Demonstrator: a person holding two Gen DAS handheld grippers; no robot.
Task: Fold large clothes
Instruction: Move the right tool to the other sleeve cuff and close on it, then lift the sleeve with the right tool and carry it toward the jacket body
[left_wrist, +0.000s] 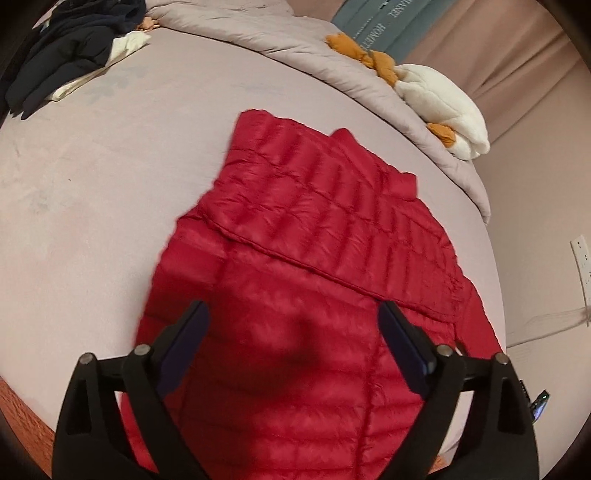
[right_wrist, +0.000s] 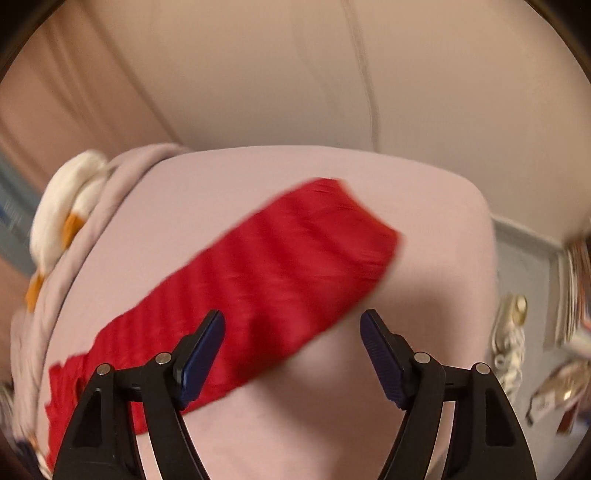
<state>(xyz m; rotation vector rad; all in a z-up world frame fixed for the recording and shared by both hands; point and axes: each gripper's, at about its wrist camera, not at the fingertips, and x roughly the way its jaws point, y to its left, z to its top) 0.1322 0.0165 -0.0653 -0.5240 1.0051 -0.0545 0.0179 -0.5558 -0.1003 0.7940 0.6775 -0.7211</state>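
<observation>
A red quilted puffer jacket (left_wrist: 317, 258) lies flat on the pale pink bed sheet (left_wrist: 110, 192), one side folded over along a diagonal seam. My left gripper (left_wrist: 293, 314) hovers above its lower part, open, with nothing between the fingers. In the right wrist view the jacket (right_wrist: 280, 266) appears blurred as a long red band, its sleeve end toward the upper right. My right gripper (right_wrist: 291, 325) stands open above the jacket's edge and the sheet (right_wrist: 332, 387), holding nothing.
A dark navy garment (left_wrist: 62, 62) and white cloth lie at the bed's far left. A rumpled grey-pink duvet (left_wrist: 280, 40) runs along the far side, with a white and orange plush toy (left_wrist: 439, 99) on it. Wall, socket (left_wrist: 583, 266) and clutter (right_wrist: 561, 387) sit right of the bed.
</observation>
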